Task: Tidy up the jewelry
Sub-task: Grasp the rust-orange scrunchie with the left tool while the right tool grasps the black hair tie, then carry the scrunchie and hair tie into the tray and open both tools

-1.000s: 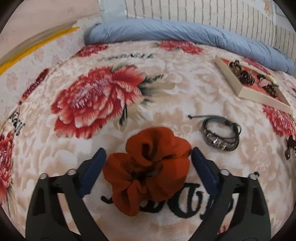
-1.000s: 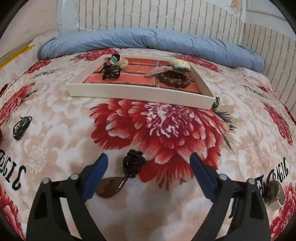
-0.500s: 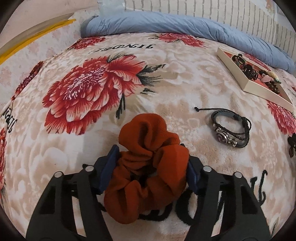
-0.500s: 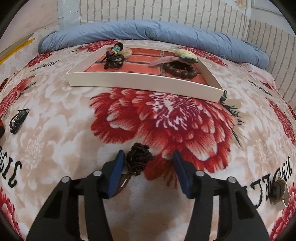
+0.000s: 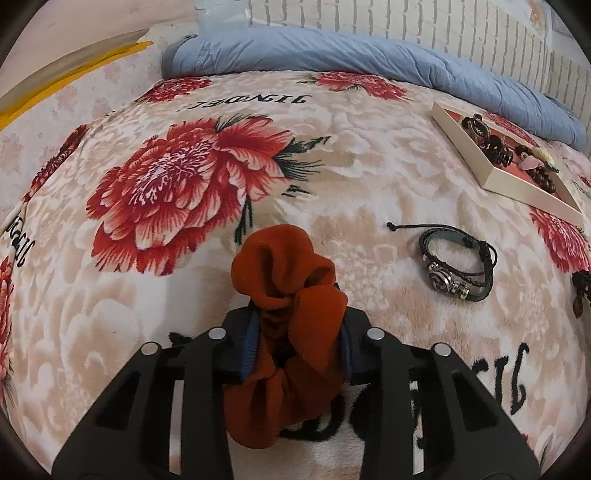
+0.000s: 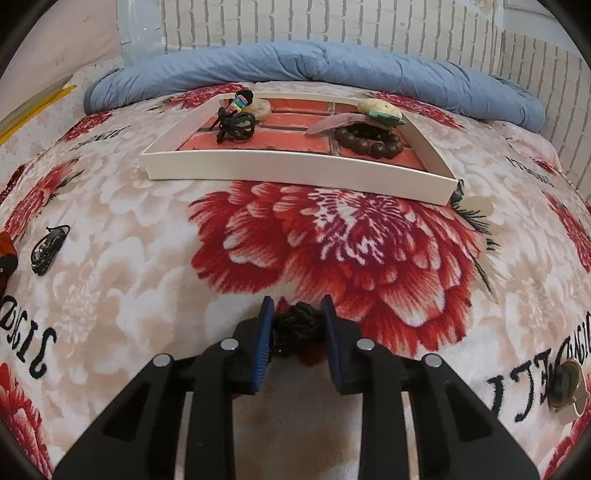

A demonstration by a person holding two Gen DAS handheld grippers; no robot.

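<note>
- Left gripper (image 5: 297, 350): jaws drawn in tight on a rust-orange scrunchie (image 5: 288, 325); the blue pads press into its folds on both sides. Part of the fabric bulges above the fingers, part hangs below them.
- Right gripper (image 6: 297, 334): jaws nearly together, clamping a dark knotted cord (image 6: 298, 323). A brown piece shows just beneath the knot; its shape cannot be made out.
- Carrying surface: a floral blanket (image 6: 351, 251) in beige with large red flowers and black lettering.
- White tray (image 6: 295, 171) lies toward the far edge of the blanket, well apart from both grippers. Its floor has a red brick pattern.
- Tray contents: black cord bundle (image 6: 236, 125) at the left end; a brown bead bracelet (image 6: 369, 140) at the right end; a pale, teal-edged piece (image 6: 380, 109) just behind the beads, in the tray's far right corner.
- Black leather bracelet (image 5: 458, 269) with metal charms lies on the blanket between the scrunchie and the tray, touching neither.
- A small brass-coloured item (image 6: 565, 387) lies on the lettering near the blanket's right edge; its kind cannot be told.
- Blue quilt (image 6: 314, 70) is rolled along the blanket's far edge, against a white brick-patterned wall (image 6: 332, 22).
</note>
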